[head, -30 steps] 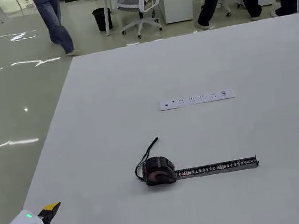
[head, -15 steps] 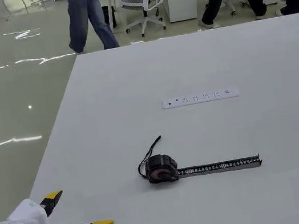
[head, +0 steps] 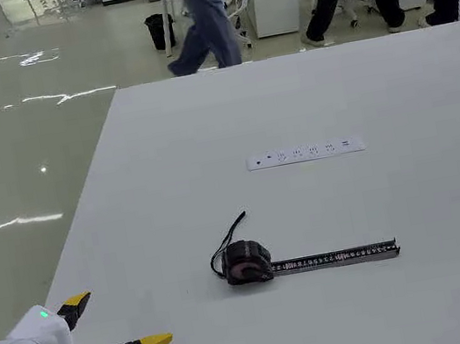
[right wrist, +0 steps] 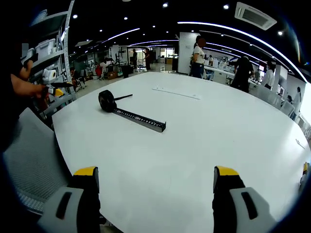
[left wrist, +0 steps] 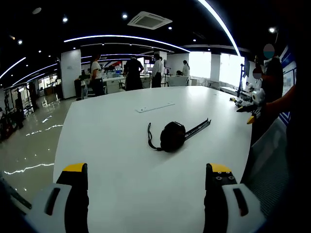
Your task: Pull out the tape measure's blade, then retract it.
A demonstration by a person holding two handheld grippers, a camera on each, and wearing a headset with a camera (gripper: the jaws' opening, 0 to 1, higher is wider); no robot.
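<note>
A black tape measure lies on the white table with its dark blade drawn out to the right and its black strap curling off to the upper left. The same tape measure sits ahead of my left gripper, which is open and holds nothing. In the head view that left gripper hangs at the table's near left corner, well short of the case. My right gripper is open too, some way from the tape measure and its blade tip.
A white power strip lies flat beyond the tape measure. The table's left edge drops to a glossy floor. Several people stand or walk past the far edge, among office chairs and cabinets. A mesh chair back is near my right gripper.
A person in jeans has walked rightward behind the table. The tape measure and blade lie as before. My left gripper has barely shifted.
</note>
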